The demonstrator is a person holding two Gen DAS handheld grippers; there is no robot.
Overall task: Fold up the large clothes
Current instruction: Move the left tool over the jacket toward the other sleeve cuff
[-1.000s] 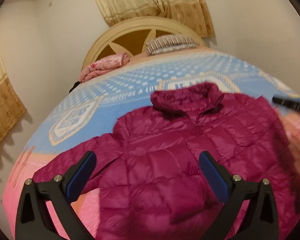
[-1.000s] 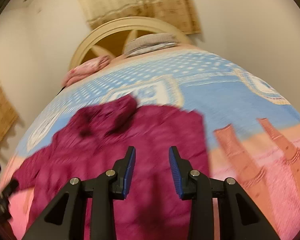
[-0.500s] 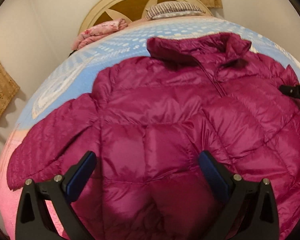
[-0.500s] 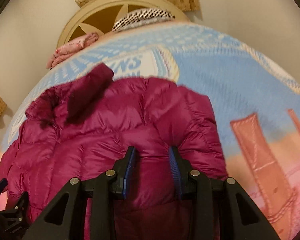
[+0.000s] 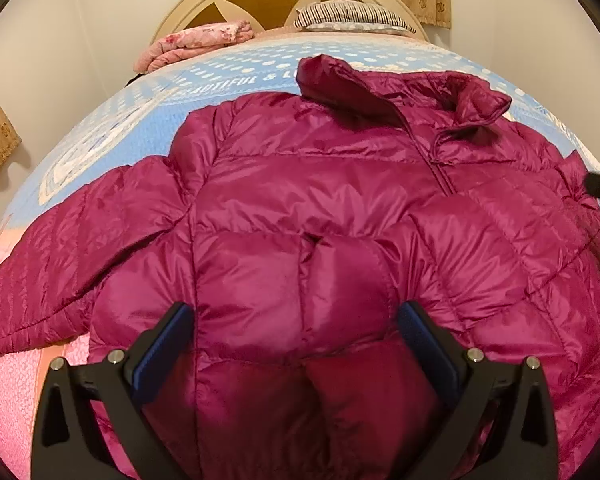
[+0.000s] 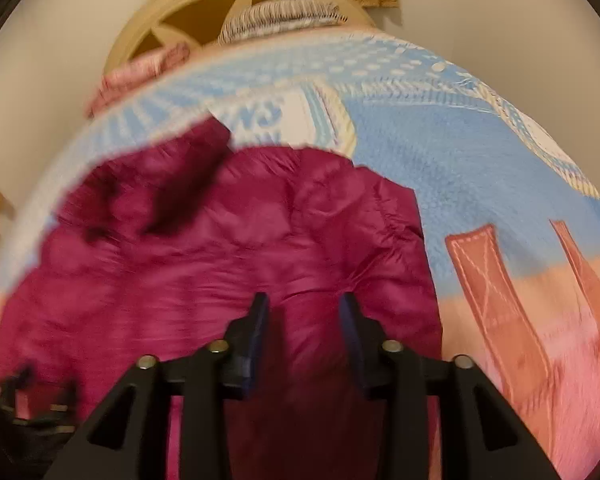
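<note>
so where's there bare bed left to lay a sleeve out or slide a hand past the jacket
Bare blue-and-pink patterned bedspread lies open beside the magenta quilted puffer jacket, on the right gripper's side. Another strip runs between the jacket's collar and the striped pillow and folded pink floral blanket. Under the left gripper it is crowded with jacket.

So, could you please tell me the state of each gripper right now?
Left gripper: open, above the jacket, holding nothing.
Right gripper: open, holding nothing.
</note>
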